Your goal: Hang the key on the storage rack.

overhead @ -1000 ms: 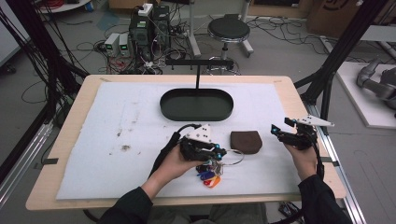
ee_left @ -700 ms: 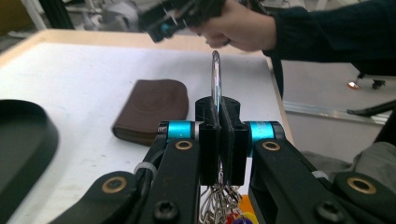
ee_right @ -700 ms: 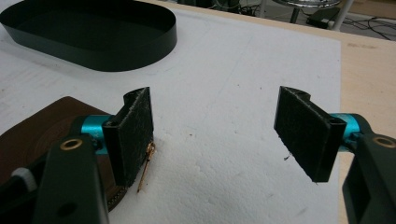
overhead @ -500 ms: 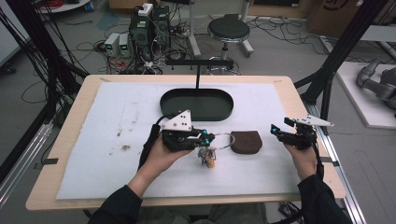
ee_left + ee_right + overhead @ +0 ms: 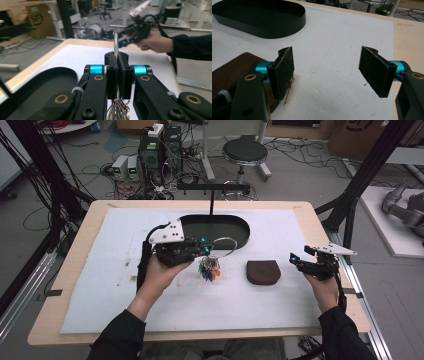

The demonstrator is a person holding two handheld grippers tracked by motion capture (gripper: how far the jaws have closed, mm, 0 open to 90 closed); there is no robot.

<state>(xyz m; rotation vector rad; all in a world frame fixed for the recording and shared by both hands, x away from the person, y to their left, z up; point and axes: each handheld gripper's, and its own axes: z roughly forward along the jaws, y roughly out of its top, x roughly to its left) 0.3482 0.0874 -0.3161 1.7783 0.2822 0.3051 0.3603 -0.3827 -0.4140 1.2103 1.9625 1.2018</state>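
My left gripper [image 5: 205,251] is shut on a metal key ring [image 5: 226,245], and a bunch of colourful keys [image 5: 209,269] dangles under it above the white mat. In the left gripper view the ring [image 5: 115,42] stands up between the closed jaws of the left gripper [image 5: 117,56], with the keys [image 5: 118,108] hanging below. A brown leather pouch [image 5: 263,272] lies flat on the mat to the right. My right gripper [image 5: 295,258] hovers open beside the pouch. The right gripper [image 5: 327,67] has nothing between its pads, with the pouch [image 5: 229,72] and its zip pull [image 5: 289,88] by the left pad.
A black oval tray [image 5: 235,227] sits at the back middle of the white mat [image 5: 125,230], with a black T-shaped stand [image 5: 212,190] behind it. The tray [image 5: 262,17] lies ahead in the right gripper view. The wooden table edge [image 5: 325,235] runs along the right.
The left gripper has risen and moved left and back toward the tray, carrying the key bunch off the mat. The right gripper has stayed in place, open.
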